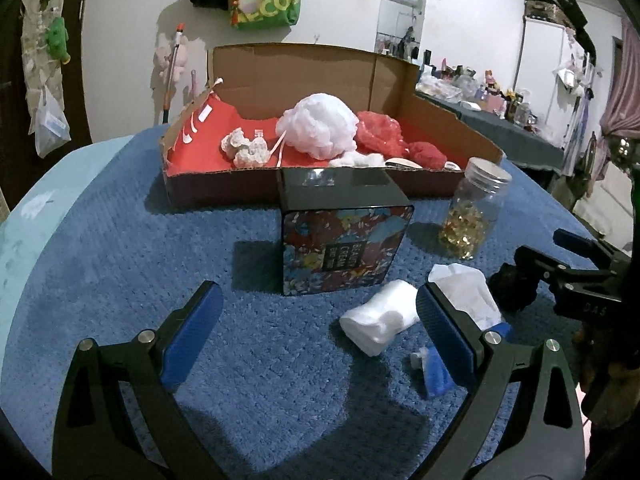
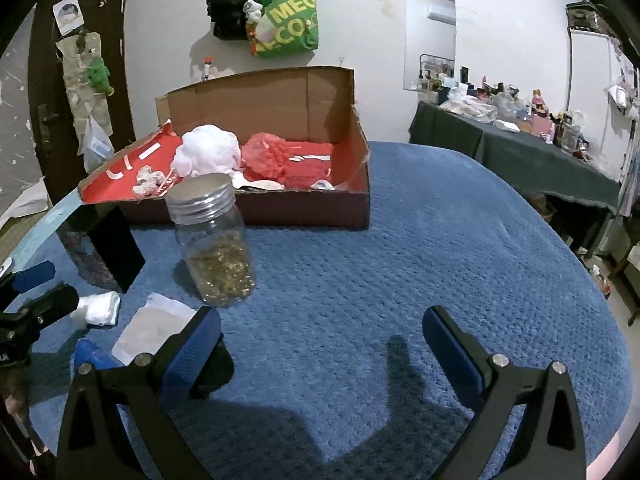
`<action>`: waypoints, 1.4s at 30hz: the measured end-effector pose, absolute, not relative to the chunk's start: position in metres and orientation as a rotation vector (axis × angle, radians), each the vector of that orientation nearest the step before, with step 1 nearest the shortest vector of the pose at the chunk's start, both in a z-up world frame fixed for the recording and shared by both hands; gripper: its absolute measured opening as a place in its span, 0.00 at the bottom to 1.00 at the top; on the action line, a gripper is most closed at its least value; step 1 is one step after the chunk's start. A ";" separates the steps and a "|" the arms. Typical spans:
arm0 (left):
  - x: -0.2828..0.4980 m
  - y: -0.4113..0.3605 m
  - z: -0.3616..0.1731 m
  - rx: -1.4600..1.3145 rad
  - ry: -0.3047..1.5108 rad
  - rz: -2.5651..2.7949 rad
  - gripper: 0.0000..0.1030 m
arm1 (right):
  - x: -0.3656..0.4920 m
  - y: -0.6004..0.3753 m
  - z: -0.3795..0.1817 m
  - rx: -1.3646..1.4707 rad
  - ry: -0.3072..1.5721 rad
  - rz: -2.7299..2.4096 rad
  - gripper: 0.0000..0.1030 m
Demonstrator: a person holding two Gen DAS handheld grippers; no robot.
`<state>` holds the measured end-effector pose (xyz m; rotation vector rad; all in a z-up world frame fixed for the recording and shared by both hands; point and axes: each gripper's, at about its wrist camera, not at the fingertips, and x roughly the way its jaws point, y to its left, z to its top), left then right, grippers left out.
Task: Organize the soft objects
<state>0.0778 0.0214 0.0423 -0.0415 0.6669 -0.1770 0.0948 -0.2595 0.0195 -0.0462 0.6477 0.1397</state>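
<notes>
On the blue mat covering the desk, a cardboard box with a red lining sits at the far side. Inside it lie a white pouf, a red pouf, a smaller red ball and a pale knobbly lump. Just in front of the box stand a dark patterned tin and a clear jar with gold bits. Nearer, a white wad lies on the mat, just left of a crumpled white sheet and a small blue scrap. The left gripper is spread wide and empty, its right finger beside the wad. The right gripper is likewise released over bare mat, holding nothing.
</notes>
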 end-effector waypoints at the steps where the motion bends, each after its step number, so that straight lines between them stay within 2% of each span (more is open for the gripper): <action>1: 0.079 0.022 0.042 -0.042 0.672 -0.179 0.96 | 0.095 -0.259 0.019 -0.049 0.650 0.140 1.00; 15: 0.084 0.019 0.045 -0.033 0.723 -0.312 0.95 | 0.086 -0.267 0.023 0.001 0.676 0.211 1.00; 16: 0.086 0.017 0.045 -0.025 0.731 -0.320 0.93 | 0.084 -0.266 0.024 0.000 0.674 0.216 1.00; 20: 0.092 0.013 0.042 0.001 0.760 -0.365 0.71 | 0.079 -0.259 0.025 -0.014 0.676 0.253 1.00; 22: 0.097 0.011 0.037 0.001 0.798 -0.388 0.63 | 0.076 -0.254 0.024 -0.016 0.677 0.274 1.00; 26: 0.102 0.007 0.031 -0.001 0.830 -0.435 0.58 | 0.075 -0.246 0.022 -0.020 0.679 0.307 1.00; 27: 0.102 0.005 0.031 0.004 0.828 -0.440 0.55 | 0.073 -0.245 0.022 -0.018 0.676 0.313 1.00; 28: 0.101 0.004 0.031 0.004 0.827 -0.451 0.47 | 0.071 -0.243 0.022 -0.013 0.670 0.324 1.00; 29: 0.101 0.003 0.031 0.004 0.828 -0.464 0.45 | 0.069 -0.243 0.022 -0.010 0.663 0.330 1.00; 38: 0.107 -0.002 0.028 0.029 0.846 -0.443 0.45 | 0.065 -0.234 0.022 -0.032 0.654 0.358 0.99; 41: 0.109 -0.004 0.028 0.039 0.854 -0.446 0.45 | 0.071 -0.230 0.016 -0.061 0.665 0.344 0.88; 42: 0.109 -0.005 0.027 0.049 0.854 -0.447 0.44 | 0.073 -0.230 0.015 -0.058 0.673 0.349 0.81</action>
